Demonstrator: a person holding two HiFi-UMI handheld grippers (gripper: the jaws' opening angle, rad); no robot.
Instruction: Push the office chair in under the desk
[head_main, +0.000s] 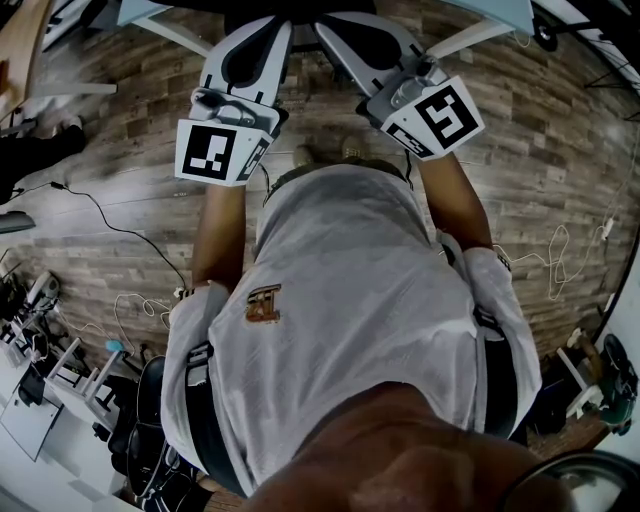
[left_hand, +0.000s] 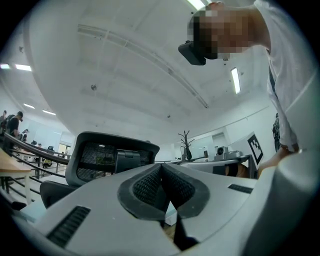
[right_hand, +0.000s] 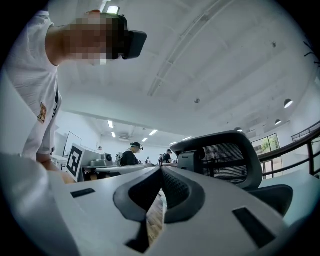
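No lettering can be read anywhere; the brown emblem (head_main: 265, 303) on the shirt (head_main: 350, 290), mid-frame, is too blurred.

A large open-plan office: a mesh-backed office chair (left_hand: 112, 157), a desk (head_main: 505, 12), people (right_hand: 131, 155) in the background, strip lights (right_hand: 112, 123) on a high white ceiling (left_hand: 125, 75), and a wood-plank floor (head_main: 120, 180) with trailing cables (head_main: 110, 225).
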